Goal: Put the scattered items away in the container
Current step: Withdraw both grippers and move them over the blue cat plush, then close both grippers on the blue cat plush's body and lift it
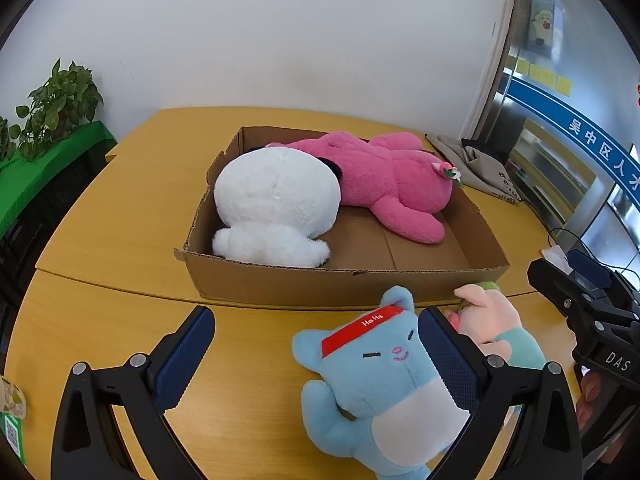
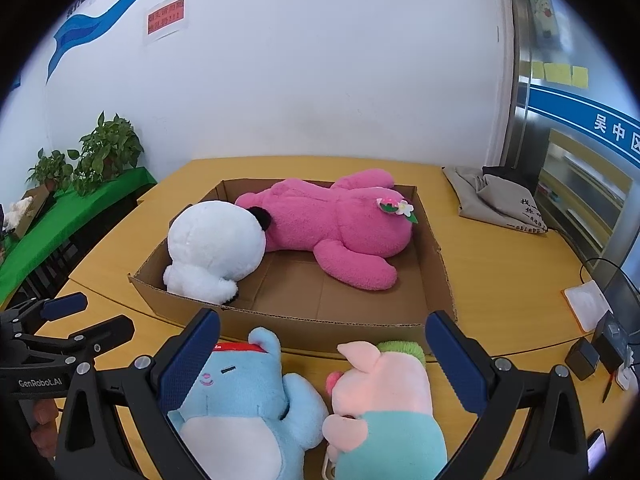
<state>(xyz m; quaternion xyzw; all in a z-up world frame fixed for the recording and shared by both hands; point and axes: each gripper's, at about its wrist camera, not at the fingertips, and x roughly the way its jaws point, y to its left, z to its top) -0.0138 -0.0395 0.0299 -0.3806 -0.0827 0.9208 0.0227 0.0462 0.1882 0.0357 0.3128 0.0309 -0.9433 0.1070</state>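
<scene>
A shallow cardboard box (image 1: 320, 280) (image 2: 436, 264) on the wooden table holds a white plush (image 1: 276, 204) (image 2: 212, 248) and a pink plush (image 1: 384, 180) (image 2: 332, 224). In front of the box lie a blue plush cat (image 1: 376, 380) (image 2: 240, 396) with a red headband and a pale pink pig plush (image 1: 492, 320) (image 2: 384, 392) in teal. My left gripper (image 1: 316, 356) is open, its right finger between cat and pig. My right gripper (image 2: 324, 360) is open over both; it also shows in the left wrist view (image 1: 560, 280).
A grey cloth bag (image 1: 476, 164) (image 2: 496, 200) lies at the table's far right. Cables, a white pad (image 2: 588, 304) and black adapters (image 2: 584, 360) sit at the right edge. Potted plants (image 2: 104, 152) stand on a green shelf to the left. A white wall is behind.
</scene>
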